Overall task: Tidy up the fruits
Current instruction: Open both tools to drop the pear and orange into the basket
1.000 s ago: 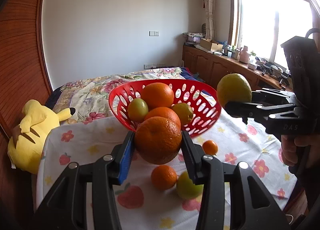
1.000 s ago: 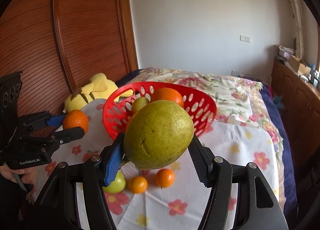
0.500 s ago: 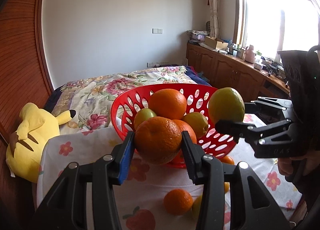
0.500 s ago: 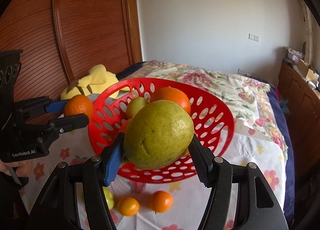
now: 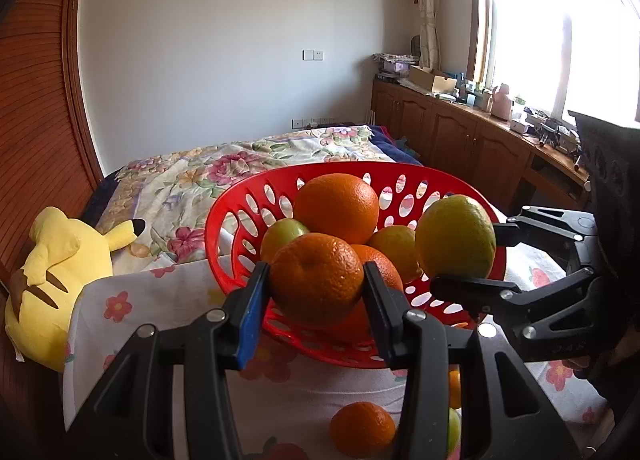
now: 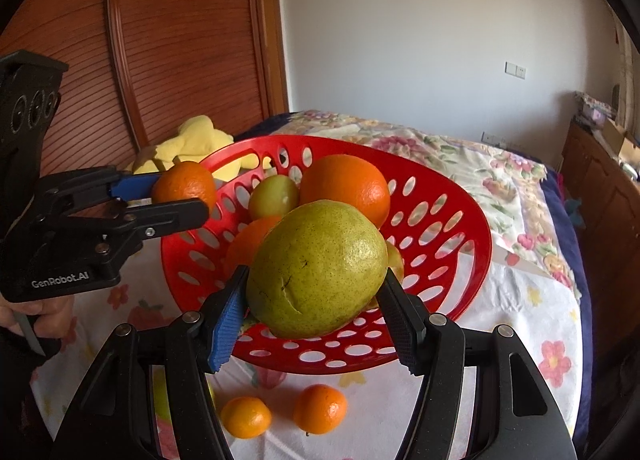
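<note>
At your nine o'clock a yellow plush toy (image 5: 52, 280) lies against the wooden wardrobe door (image 6: 192, 59); toward twelve, the floral bedspread (image 5: 224, 171); at two, wooden cabinets (image 5: 460, 135) under the window (image 5: 560, 39).

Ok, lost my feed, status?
Left gripper shut on orange. Right gripper shut on pear. Both at red basket, nothing blocking.

Both wrist views look down along their claws, close above the shared basket (image 5: 224, 227) (image 6: 476, 244), each catching the other claw.

white wall (image 5: 224, 59) | bright window (image 5: 560, 43) | wooden cabinets (image 5: 460, 139) | bed (image 5: 248, 163)
</note>
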{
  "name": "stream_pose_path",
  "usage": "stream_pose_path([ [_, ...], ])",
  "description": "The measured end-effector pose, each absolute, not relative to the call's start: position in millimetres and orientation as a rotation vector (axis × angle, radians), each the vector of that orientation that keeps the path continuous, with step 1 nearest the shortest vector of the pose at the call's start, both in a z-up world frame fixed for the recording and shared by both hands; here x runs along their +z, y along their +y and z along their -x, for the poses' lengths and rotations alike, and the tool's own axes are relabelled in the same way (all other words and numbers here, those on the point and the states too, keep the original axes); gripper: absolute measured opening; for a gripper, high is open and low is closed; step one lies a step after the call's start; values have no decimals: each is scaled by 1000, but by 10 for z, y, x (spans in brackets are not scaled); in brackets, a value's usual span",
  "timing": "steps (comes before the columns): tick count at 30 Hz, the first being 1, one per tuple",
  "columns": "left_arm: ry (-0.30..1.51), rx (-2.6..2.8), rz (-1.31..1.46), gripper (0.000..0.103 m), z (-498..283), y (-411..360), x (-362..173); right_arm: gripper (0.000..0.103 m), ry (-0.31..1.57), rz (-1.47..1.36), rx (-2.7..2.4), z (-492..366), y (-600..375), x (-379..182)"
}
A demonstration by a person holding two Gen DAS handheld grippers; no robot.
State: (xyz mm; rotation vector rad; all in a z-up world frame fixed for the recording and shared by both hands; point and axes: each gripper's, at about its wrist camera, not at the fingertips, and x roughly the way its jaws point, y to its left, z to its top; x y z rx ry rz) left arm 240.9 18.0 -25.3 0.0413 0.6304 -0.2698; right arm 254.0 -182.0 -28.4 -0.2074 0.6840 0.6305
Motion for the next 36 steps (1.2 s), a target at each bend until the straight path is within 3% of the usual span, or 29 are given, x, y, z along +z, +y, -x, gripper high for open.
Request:
stream_pose_path([
  [30, 667, -231, -69, 46, -2698, 157, -337, 69, 639, 146, 627, -2435, -1971, -202],
  [36, 649, -228, -52, 52, -2672, 186, -304, 69, 642, 127, 610, -2417, -2024, -203],
])
